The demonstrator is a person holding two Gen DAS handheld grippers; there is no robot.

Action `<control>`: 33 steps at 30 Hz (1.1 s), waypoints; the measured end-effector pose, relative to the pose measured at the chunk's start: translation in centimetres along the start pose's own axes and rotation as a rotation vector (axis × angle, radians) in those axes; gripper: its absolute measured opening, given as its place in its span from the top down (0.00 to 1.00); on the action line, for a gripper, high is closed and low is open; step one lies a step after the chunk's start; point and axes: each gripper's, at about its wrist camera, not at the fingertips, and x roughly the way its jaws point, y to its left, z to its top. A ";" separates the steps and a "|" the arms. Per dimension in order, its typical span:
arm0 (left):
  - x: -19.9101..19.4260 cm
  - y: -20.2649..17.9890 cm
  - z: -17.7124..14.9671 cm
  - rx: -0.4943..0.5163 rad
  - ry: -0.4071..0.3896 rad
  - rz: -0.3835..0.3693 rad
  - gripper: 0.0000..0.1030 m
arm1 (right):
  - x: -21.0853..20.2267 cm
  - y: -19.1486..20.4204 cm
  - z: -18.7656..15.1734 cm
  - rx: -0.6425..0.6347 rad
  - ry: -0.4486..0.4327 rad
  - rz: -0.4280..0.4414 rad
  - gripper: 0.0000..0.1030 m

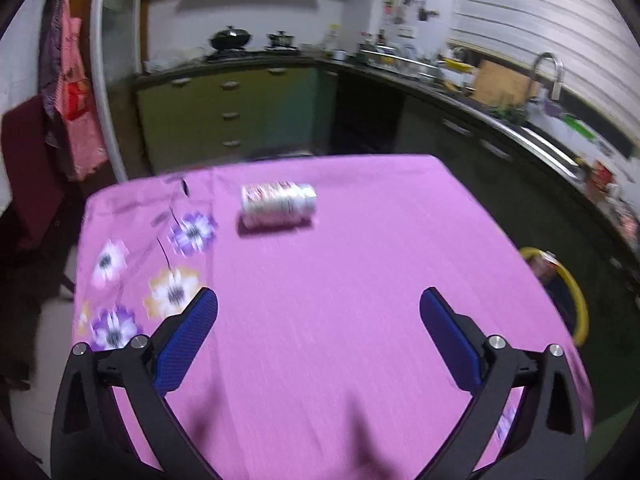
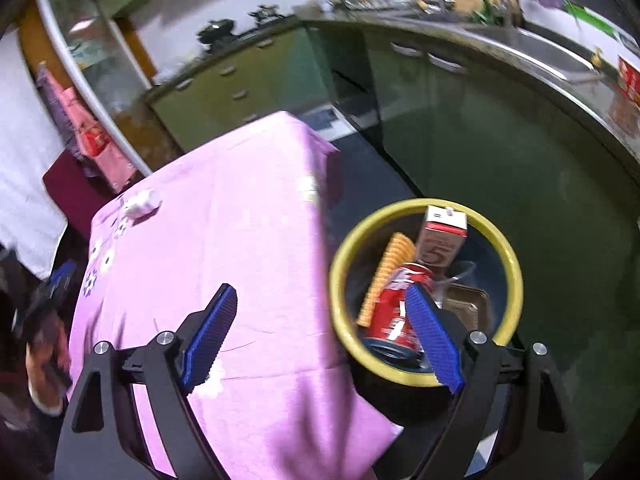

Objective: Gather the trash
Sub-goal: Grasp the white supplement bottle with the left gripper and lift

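Your left claw (image 1: 318, 308) stands spread wide with nothing between its blue pads (image 1: 188, 340), tipped down at the pink tablecloth (image 1: 360, 280). Straight ahead of it and well apart lies the one piece of trash left on the table, a white can (image 1: 279, 205) on its side, its long axis running across your fingers; I judge the wide spread suits a grasp over its barrel, and lying flat it may roll if nudged

Your right claw (image 2: 324, 320) is spread too and holds nothing. Just beyond its right-hand finger, down on the floor beside the table edge, sits the yellow-rimmed bin (image 2: 516, 272), placed close so a short reach off the cloth drops things in. Inside are a red can (image 2: 390, 308), a carton (image 2: 442, 240), a ridged yellow wrapper (image 2: 386, 272) and a brown tray (image 2: 468, 304), so most of the collecting looks done. Far ahead on the left the same white can shows small

Around you: a flower print at the cloth's left side, a dark green floor, green cabinets (image 1: 224, 108), a stove with black pots (image 1: 230, 38), and a sink with a tap (image 1: 548, 72) along the right-hand counter
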 end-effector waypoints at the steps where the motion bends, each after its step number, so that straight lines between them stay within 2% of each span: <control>1: 0.7 -0.1 0.6 0.000 -0.001 0.014 0.06 | 0.2 0.5 -0.2 -0.015 -0.012 0.003 0.17; 4: 3.9 -0.2 2.6 -0.020 0.011 0.076 0.06 | 0.7 1.8 -0.4 -0.053 -0.037 0.011 0.16; 8: 8.4 0.1 4.7 -0.070 0.045 0.100 0.06 | 2.1 2.6 -1.0 -0.077 -0.051 0.022 0.15; 16: 13.5 1.2 6.1 -0.089 0.082 0.195 0.06 | 4.8 2.2 -1.4 -0.056 -0.008 0.075 0.15; 27: 16.7 2.0 6.8 -0.104 0.123 0.182 0.06 | 7.0 3.2 -1.2 -0.069 0.025 0.120 0.15; 33: 17.1 2.2 6.3 -0.109 0.133 0.167 0.08 | 7.5 3.6 -1.3 -0.072 0.037 0.119 0.14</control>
